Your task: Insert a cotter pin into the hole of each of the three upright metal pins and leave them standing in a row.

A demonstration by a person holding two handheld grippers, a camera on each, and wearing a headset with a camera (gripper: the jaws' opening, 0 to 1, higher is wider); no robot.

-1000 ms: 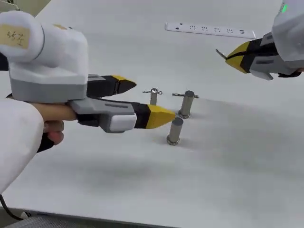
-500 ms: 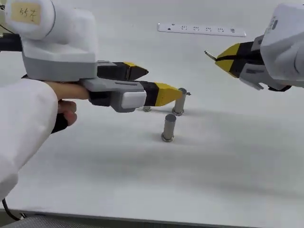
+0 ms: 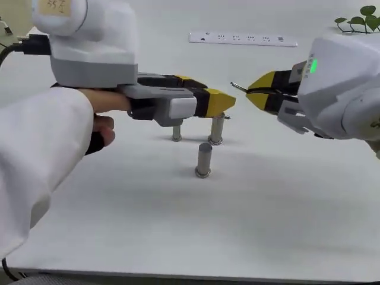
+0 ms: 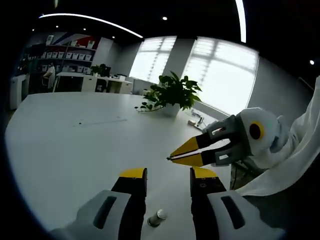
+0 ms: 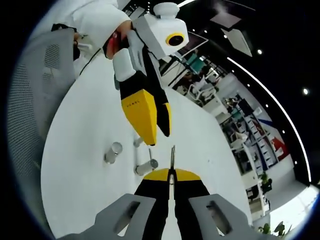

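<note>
White table (image 3: 267, 225), power strip (image 3: 243, 39) beyond pins (image 3: 203, 160) (left hand-held gripper (image 3: 219, 95) overhanging).

Open-plan office: a large white table (image 4: 60, 150) with a power strip (image 3: 243, 39), a potted plant (image 4: 172, 94) before tall windows (image 4: 222, 75) at upper right, shelving (image 4: 65, 44) at upper left, and a mesh chair (image 5: 42, 85).

— What's lying at the far side of the white table (image 3: 267, 208)?
— A white power strip (image 3: 243, 39), flat. Off to its right, a leafy plant (image 3: 358, 19).
— And beyond?
— Bright windows (image 4: 220, 75), and possibly a mesh chair (image 5: 35, 100); the fisheye distorts it.
</note>
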